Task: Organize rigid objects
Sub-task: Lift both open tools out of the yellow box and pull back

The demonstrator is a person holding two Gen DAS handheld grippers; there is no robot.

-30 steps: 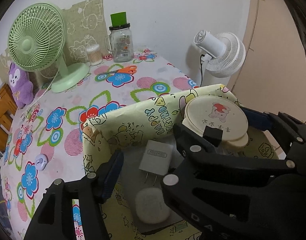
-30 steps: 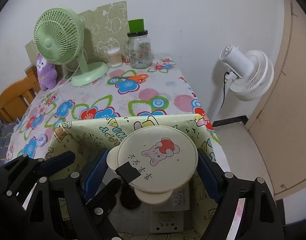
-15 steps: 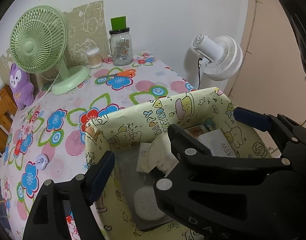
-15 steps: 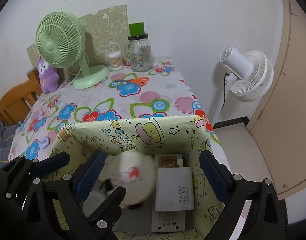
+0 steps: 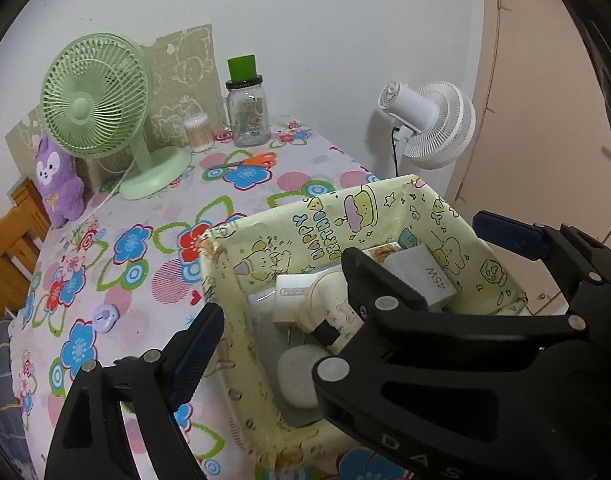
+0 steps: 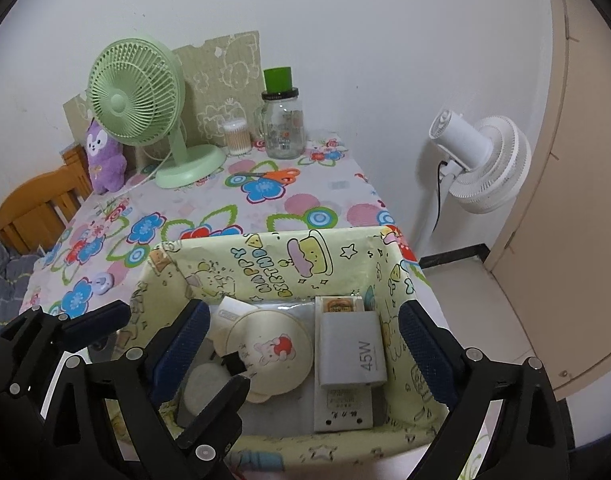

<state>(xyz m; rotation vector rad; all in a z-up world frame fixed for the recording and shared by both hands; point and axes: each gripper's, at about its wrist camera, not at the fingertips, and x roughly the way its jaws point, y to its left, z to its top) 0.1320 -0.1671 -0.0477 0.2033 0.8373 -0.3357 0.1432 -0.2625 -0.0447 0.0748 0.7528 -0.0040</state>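
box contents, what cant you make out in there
- White charger: right wrist view, mostly under the round mirror.
- White case: left wrist view, partly behind the right tool's finger.
- Print on the small box behind the 45W charger: too small.

The bench (image 6: 305, 200) wears a cloth printed with bright flowers, and at its near edge stands an open box (image 6: 265, 264) lined with yellow cartoon paper. Along the far side, by the wall, stand a green desk fan (image 6: 145, 108), a purple plush toy (image 6: 103, 156), a small tub of cotton swabs (image 6: 236, 136) and a glass jar (image 6: 283, 128) with a green cap, in front of a leaning piece of patterned card (image 6: 225, 80). Orange-handled scissors (image 6: 273, 175) lie flat in front of the jar, and a small lilac round piece (image 6: 101, 282) lies just left of the box.
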